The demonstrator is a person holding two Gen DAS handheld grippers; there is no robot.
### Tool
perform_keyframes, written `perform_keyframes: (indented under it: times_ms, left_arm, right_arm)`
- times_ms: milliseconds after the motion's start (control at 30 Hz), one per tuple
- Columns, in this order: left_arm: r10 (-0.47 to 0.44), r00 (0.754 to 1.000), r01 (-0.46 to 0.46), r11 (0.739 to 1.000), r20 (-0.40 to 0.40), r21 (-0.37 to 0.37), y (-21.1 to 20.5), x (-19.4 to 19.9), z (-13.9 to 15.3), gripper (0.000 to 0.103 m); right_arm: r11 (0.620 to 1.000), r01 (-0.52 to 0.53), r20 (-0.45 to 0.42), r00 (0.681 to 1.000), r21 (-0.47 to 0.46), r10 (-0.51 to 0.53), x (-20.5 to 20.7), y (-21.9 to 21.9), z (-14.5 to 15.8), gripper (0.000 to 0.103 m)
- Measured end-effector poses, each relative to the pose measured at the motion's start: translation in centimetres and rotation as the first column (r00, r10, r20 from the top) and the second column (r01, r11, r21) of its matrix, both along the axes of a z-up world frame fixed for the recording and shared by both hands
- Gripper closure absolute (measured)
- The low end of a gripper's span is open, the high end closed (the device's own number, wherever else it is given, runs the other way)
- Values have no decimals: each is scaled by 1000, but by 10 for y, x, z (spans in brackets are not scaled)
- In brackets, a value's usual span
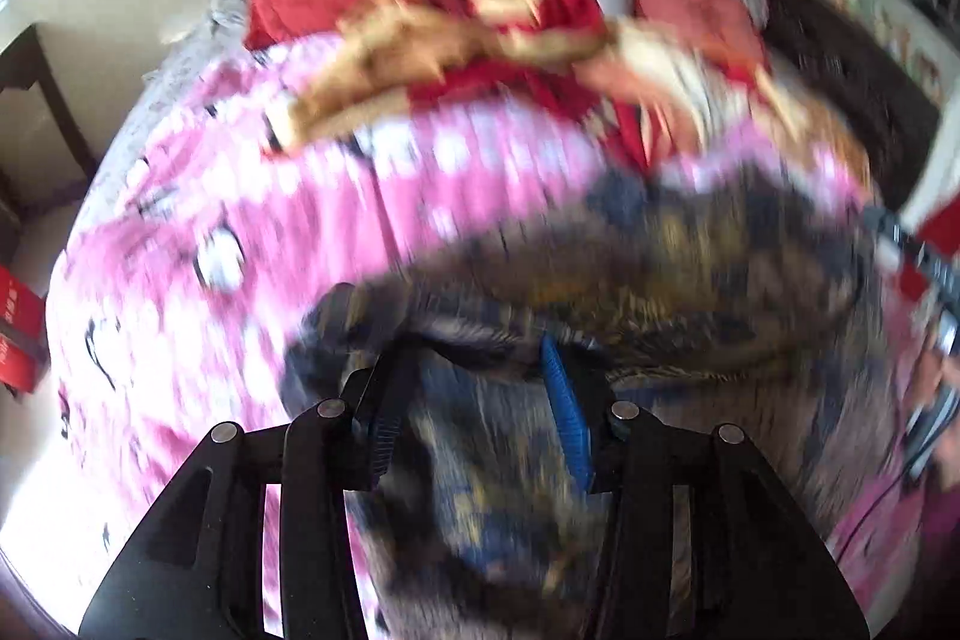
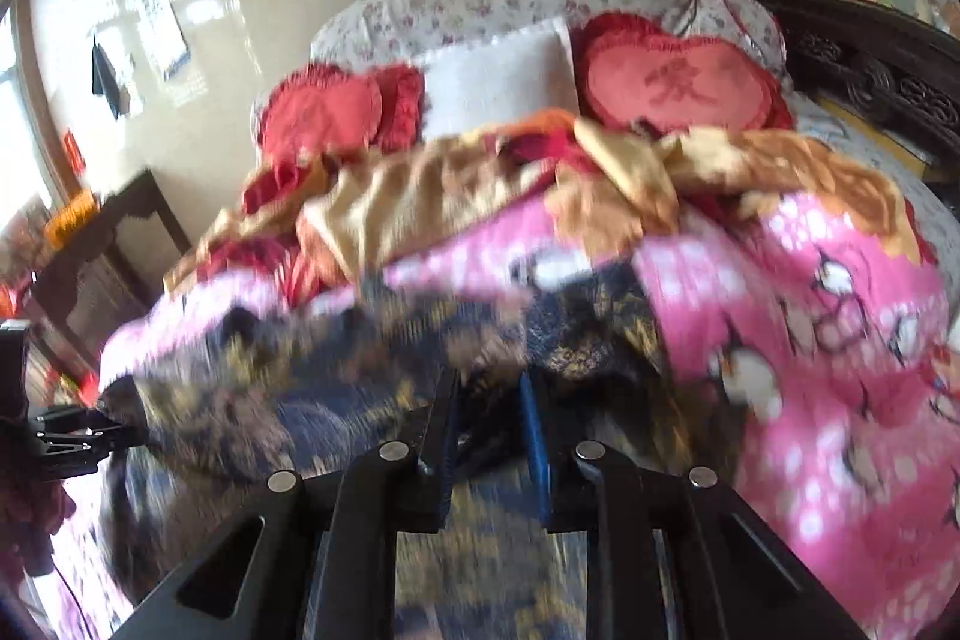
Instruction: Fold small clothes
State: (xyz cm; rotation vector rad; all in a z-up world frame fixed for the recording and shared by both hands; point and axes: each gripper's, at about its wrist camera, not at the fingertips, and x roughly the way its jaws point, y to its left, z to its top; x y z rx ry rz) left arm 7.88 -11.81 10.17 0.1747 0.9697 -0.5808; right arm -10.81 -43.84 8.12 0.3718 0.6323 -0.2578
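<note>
A dark navy garment with gold-brown pattern (image 1: 630,268) lies spread on the pink cartoon-print blanket (image 1: 198,196). The left gripper (image 1: 474,394) and the right gripper (image 2: 489,400) stand partly open over it, gripping nothing. A red heart-shaped cushion (image 2: 684,79) bears one blurred embroidered character.
</note>
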Motion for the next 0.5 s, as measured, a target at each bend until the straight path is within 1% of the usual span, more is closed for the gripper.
perform_keyframes:
  times_ms: [33, 67, 133, 200, 267, 333, 367, 400, 500]
  left_arm:
    - [35, 999, -35, 999, 17, -20, 1, 11, 9, 59]
    - [65, 998, -64, 997, 28, -38, 4, 20, 16, 59]
    - [104, 994, -102, 991, 21, -84, 11, 34, 28, 59]
    - [124, 992, -122, 985, 7, -121, 20, 38, 36, 59]
    - [113, 993, -110, 986, 15, -126, 29, 32, 41, 59]
    - [81, 996, -77, 990, 29, -119, 37, 17, 40, 59]
    - [58, 998, -54, 993, 32, -108, 40, 9, 38, 59]
    - [38, 999, -35, 995, 29, -90, 39, 3, 34, 59]
    - [-48, 999, 48, 999, -17, -3, 33, -19, 7, 59]
  right_arm:
    - [1000, 12, 25, 1000, 8, -12, 6, -5, 5, 67]
    - [999, 21, 46, 999, 25, -23, 13, -10, 9, 63]
    - [998, 33, 61, 997, 51, -36, 23, -16, 18, 63]
    - [998, 38, 80, 996, 56, -43, 20, -17, 29, 63]
    - [998, -6, 117, 993, 64, -1, 4, -10, 38, 63]
    - [994, -96, 141, 986, 56, 87, -18, 5, 40, 63]
    - [991, -126, 133, 984, 51, 118, -25, 10, 38, 63]
    - [986, -157, 98, 983, 48, 152, -33, 20, 31, 63]
    - [969, -239, -47, 969, 56, 242, -37, 42, -4, 63]
